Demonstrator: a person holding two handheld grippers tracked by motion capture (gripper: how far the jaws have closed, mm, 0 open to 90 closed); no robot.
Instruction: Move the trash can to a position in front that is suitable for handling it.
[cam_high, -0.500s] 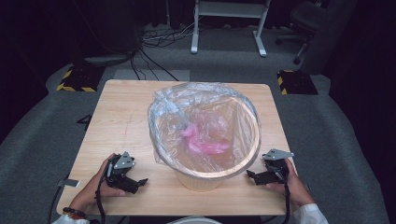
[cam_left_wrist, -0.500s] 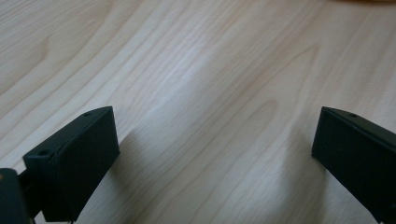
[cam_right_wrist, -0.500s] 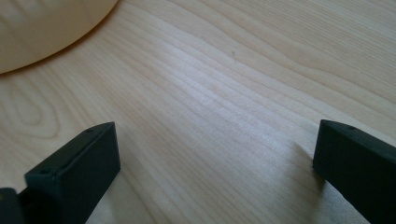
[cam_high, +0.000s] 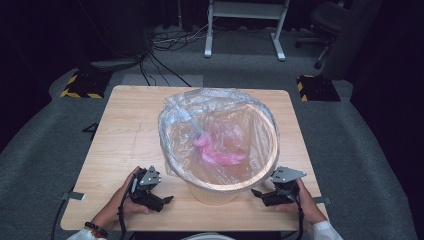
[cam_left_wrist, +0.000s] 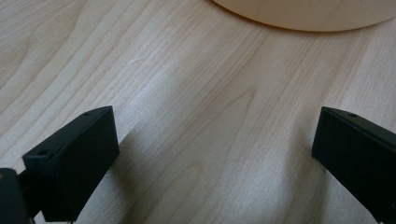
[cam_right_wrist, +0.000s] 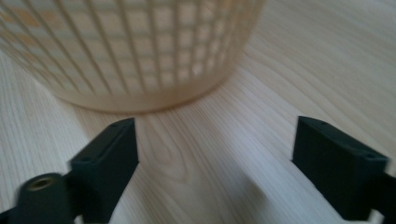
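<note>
Change since the earlier frame: none evident; both hands and the basket (cam_high: 220, 150) sit as before.

Left fingers (cam_high: 167, 200): lower left of the high view, resting low on the bench (cam_high: 130, 125), pointing right toward the basket base; spread wide, holding nothing.

Right fingers (cam_high: 256, 192): lower right, low on the bench, pointing left at the basket wall; spread wide, holding nothing.

Basket: centre of the bench, between the two grippers, lined with a clear bag (cam_high: 200, 107); pink plastic (cam_high: 217, 152) lies inside.
</note>
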